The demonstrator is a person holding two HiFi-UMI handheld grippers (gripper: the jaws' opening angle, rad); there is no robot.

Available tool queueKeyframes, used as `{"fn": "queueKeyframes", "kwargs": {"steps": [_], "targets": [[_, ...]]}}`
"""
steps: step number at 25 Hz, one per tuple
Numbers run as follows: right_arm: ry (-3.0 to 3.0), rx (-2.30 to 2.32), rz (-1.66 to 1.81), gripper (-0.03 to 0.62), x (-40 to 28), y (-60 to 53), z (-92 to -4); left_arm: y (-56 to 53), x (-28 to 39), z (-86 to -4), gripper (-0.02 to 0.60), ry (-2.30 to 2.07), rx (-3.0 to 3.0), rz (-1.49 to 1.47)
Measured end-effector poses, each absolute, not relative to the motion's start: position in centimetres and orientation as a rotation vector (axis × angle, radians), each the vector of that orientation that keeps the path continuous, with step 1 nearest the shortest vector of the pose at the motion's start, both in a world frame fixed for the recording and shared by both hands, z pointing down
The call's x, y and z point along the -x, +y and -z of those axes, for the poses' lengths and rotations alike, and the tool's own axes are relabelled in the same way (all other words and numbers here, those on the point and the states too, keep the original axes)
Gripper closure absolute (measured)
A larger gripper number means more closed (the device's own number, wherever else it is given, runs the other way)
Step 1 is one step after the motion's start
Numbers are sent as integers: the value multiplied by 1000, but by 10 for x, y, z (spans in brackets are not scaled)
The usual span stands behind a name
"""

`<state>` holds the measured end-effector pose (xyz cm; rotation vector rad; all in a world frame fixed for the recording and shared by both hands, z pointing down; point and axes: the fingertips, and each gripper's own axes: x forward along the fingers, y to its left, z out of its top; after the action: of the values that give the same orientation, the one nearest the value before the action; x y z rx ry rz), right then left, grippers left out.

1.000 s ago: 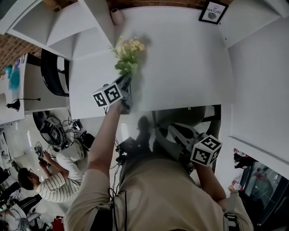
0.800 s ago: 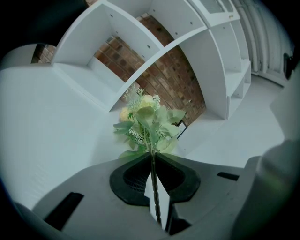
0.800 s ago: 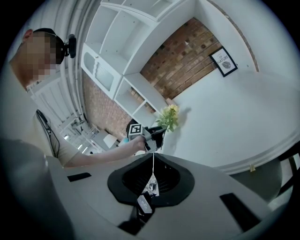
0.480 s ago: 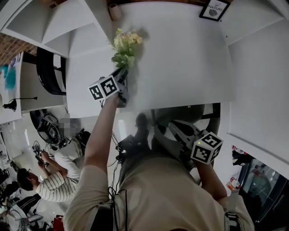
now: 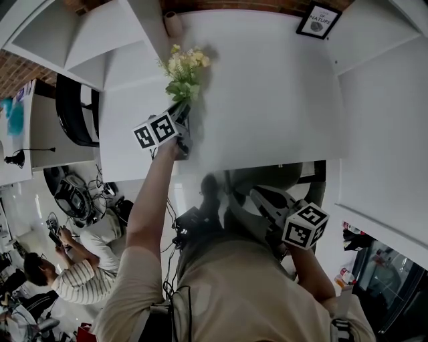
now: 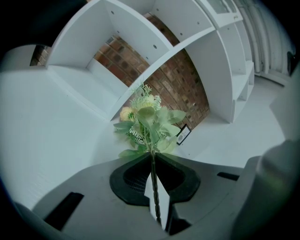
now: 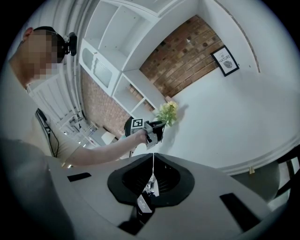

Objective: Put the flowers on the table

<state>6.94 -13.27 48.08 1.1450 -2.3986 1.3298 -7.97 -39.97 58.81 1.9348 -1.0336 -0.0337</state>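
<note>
We gripped the yellow-and-green artificial flower sprig (image 5: pixel 184 70) by its stem in our left claw (image 5: pixel 180 112), over the white worktop (image 5: pixel 267 87) at eleven o'clock. Our right claw (image 7: pixel 152 157) was closed and empty. Next, we judged, it needed lowering and releasing.

Mock-home lab: white shelves (image 5: pixel 83 40), brick wall (image 6: pixel 176 82), cables (image 5: pixel 100 194).

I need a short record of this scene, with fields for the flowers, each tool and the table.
flowers: yellow and green bunch, stem clamped in the left tool
left tool: shut on the stem, held over the table
right tool: shut, empty, short of the table edge
table: white, framed picture near its far corner
task state: flowers not yet released
</note>
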Motion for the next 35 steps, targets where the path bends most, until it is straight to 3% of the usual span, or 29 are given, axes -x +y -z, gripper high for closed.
{"fn": "queueKeyframes", "kwargs": {"steps": [35], "targets": [[-2336,-1167,-1360,571,-78,-146,-503,-478,82,-614,548,-1230,-1902,-89]]}}
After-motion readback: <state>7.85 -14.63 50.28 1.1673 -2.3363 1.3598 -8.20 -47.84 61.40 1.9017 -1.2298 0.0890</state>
